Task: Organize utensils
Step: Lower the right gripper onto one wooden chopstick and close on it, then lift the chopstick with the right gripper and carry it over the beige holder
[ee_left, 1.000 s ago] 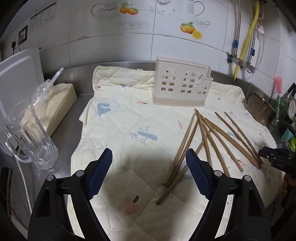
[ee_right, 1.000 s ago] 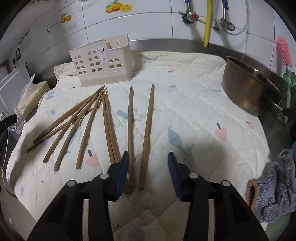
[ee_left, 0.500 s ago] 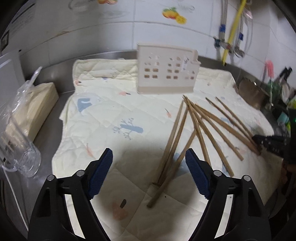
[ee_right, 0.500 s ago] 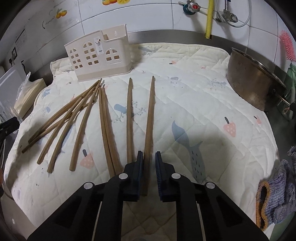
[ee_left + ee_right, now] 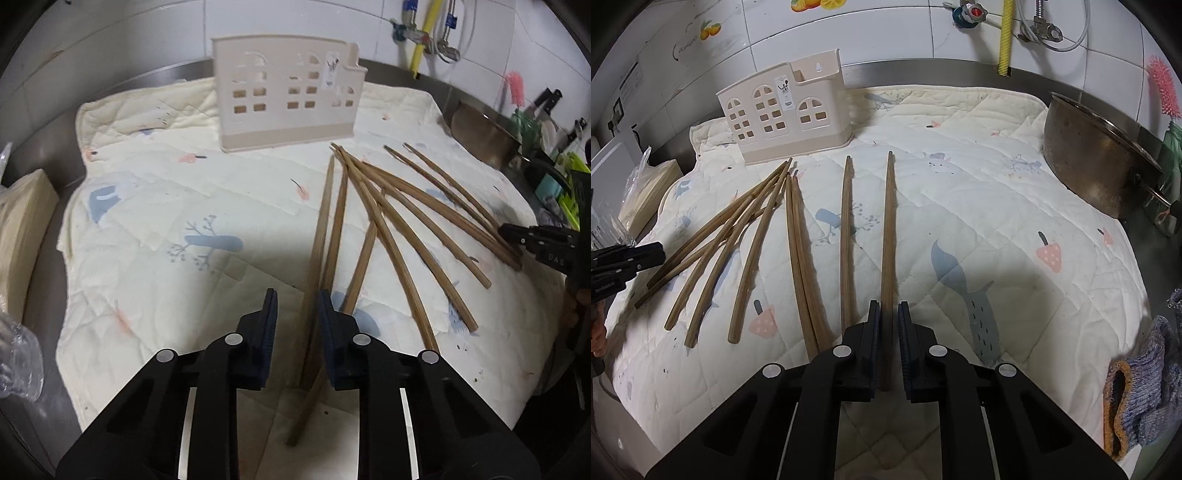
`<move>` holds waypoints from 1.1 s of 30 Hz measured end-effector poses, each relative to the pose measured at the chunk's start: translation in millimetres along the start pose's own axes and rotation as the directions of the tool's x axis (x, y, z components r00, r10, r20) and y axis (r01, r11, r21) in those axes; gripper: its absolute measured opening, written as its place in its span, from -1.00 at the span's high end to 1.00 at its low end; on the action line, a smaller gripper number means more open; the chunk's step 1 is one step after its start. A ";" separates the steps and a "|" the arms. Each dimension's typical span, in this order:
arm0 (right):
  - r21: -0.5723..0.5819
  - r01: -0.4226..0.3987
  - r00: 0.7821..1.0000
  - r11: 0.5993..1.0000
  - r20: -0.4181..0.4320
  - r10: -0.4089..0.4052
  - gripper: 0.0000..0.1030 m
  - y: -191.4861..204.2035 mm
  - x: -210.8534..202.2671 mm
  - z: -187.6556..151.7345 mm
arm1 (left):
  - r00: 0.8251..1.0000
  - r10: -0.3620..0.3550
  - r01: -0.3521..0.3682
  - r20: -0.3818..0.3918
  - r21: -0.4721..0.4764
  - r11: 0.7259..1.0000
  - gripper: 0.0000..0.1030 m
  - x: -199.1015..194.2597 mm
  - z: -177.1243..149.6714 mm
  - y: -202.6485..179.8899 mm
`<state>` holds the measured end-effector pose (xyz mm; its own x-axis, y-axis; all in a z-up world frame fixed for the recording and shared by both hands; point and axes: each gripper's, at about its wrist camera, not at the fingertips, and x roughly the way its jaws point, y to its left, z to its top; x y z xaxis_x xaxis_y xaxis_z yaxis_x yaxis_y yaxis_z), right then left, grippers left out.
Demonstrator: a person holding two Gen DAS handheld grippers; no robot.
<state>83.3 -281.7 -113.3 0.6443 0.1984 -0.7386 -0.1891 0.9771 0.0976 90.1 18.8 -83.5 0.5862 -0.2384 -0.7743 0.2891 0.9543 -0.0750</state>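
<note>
Several wooden chopsticks point(image 5: 373, 206) lie fanned out on a quilted cloth point(image 5: 166, 221). A beige slotted utensil holder point(image 5: 288, 99) stands behind them. My left gripper point(image 5: 297, 317) is low over the leftmost chopsticks point(image 5: 321, 229), and its jaws are closing. The sticks lie between the jaws against the right pad, with a gap still showing at the left pad. My right gripper point(image 5: 888, 314) is shut on the near end of the rightmost chopstick point(image 5: 888, 221), which lies along the cloth point(image 5: 960, 206) toward the holder point(image 5: 786, 110). Each gripper shows at the edge of the other's view.
A metal bowl point(image 5: 1089, 155) sits at the cloth's right edge, by a knitted rag point(image 5: 1137, 387). A beige wrapped block point(image 5: 22, 229) and crinkled clear plastic point(image 5: 14, 354) are on the steel counter at left. Pipes and taps run along the tiled back wall.
My left gripper moved right and down over the leftmost chopsticks, and its jaws narrowed from wide apart. My right gripper's jaws shut on the rightmost chopstick.
</note>
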 end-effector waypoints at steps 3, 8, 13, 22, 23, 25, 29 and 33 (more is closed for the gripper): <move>0.000 0.000 1.000 1.000 0.000 0.000 0.81 0.1 0.3 0.1 | 1.000 -0.002 0.003 -0.017 0.027 1.000 0.68 4.9 0.8 -2.3; 0.002 -0.002 1.000 1.000 0.001 0.002 0.81 -0.4 0.5 0.1 | 0.999 0.008 -0.006 -0.031 0.044 0.999 0.70 9.5 4.7 3.5; 0.000 0.002 1.000 1.000 0.001 -0.002 0.81 0.1 0.2 -0.5 | 0.999 0.008 -0.004 -0.038 0.088 0.996 0.70 11.2 3.1 -2.9; -0.014 0.014 1.000 1.000 0.011 -0.014 0.81 2.5 -0.3 -1.9 | 1.000 0.026 -0.025 -0.016 0.062 0.998 0.77 13.6 -3.5 -5.0; -0.014 0.015 1.000 1.000 0.012 -0.015 0.82 2.7 -0.8 -1.9 | 1.000 0.026 -0.025 -0.011 0.065 0.998 0.83 12.6 -3.6 -7.1; -0.009 0.011 1.000 1.000 0.019 -0.010 0.86 1.5 -3.5 -1.6 | 1.000 0.025 -0.025 -0.002 0.056 0.998 0.85 9.8 -3.5 -8.8; -0.013 0.016 0.999 1.000 0.045 -0.016 0.87 1.6 -13.8 1.0 | 0.999 0.010 -0.010 0.037 0.020 1.000 0.86 -2.4 0.6 -7.2; -0.022 0.023 0.995 0.999 0.099 -0.021 0.87 3.0 -31.9 9.2 | 0.996 0.015 -0.016 0.087 0.006 1.000 0.88 -21.3 7.7 -7.0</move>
<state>69.0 -284.4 -83.3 0.7183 0.1844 -0.6708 -0.1901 0.9796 0.0657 81.4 15.7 -61.7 0.6542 -0.2389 -0.7176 0.2843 0.9569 -0.0594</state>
